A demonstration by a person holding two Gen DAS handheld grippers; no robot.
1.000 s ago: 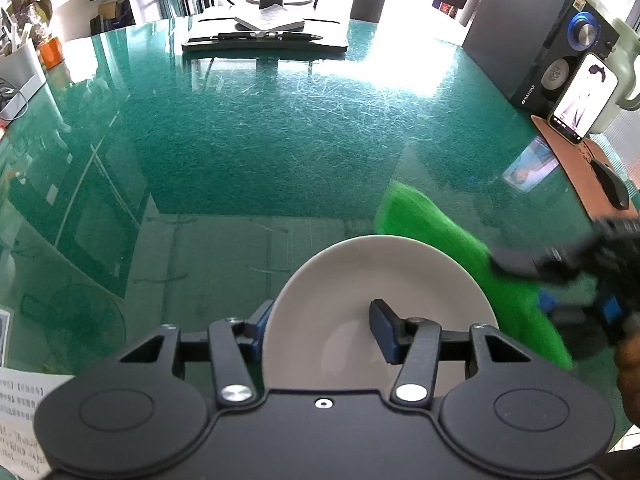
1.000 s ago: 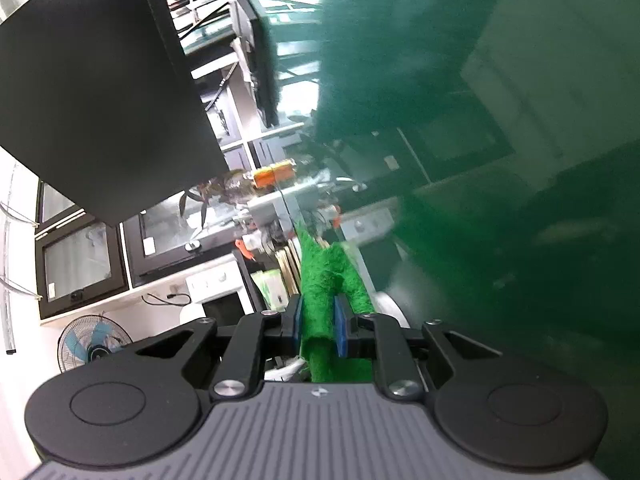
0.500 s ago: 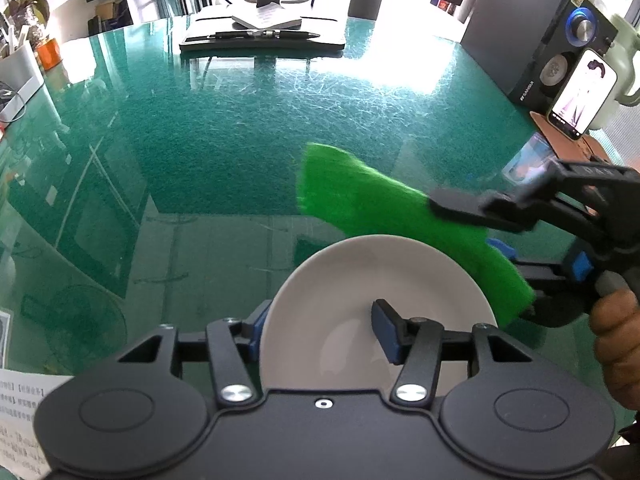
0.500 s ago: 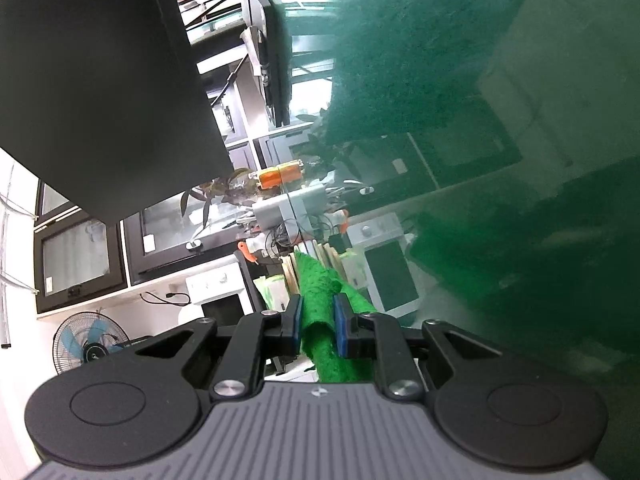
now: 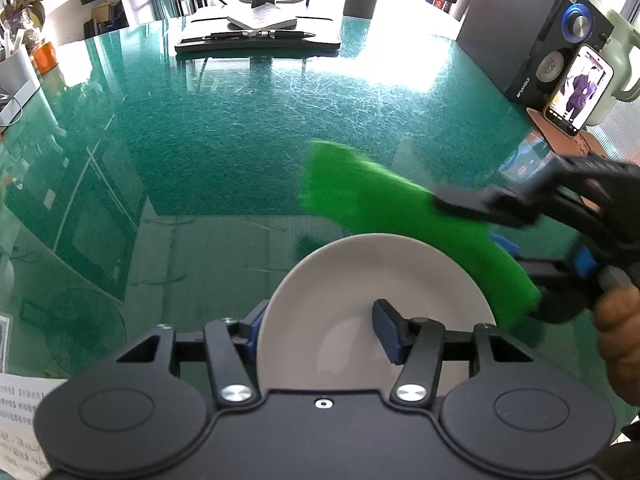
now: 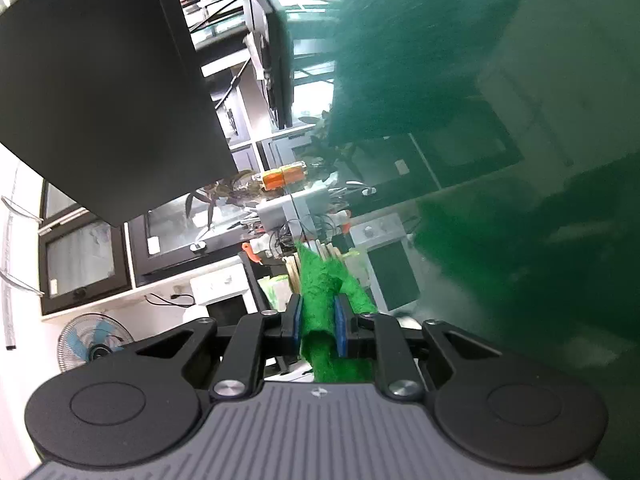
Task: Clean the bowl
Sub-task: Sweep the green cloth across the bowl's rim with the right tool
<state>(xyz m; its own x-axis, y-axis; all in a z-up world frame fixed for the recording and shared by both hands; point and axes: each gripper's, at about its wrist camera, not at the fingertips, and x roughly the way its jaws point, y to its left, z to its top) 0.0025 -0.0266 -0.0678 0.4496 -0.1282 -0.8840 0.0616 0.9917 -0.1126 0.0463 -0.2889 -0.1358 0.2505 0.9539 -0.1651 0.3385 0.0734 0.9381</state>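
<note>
In the left wrist view a white bowl (image 5: 372,280) rests on the green glass table (image 5: 224,128). My left gripper (image 5: 320,328) straddles its left wall, one blue pad outside the rim and the other over the bowl's middle. The gap between them is much wider than the wall. My right gripper (image 5: 480,228) comes in from the right, shut on a bright green cloth (image 5: 384,208). The cloth hangs over the bowl's far right rim, and a hand (image 5: 616,320) holds that gripper. The right wrist view is rolled sideways and shows the cloth (image 6: 320,300) pinched between the blue pads (image 6: 340,324). The bowl is out of that view.
A phone on a stand (image 5: 580,88) and a black speaker (image 5: 536,40) stand at the right edge, by a brown mat (image 5: 560,132). A monitor base with a notebook and pens (image 5: 260,30) sits at the back. Printed paper (image 5: 20,420) lies near left.
The right gripper has carried the cloth from low beside the bowl's right side up and left, over the far right rim. The bowl has stayed put, and the left jaws have barely moved.
</note>
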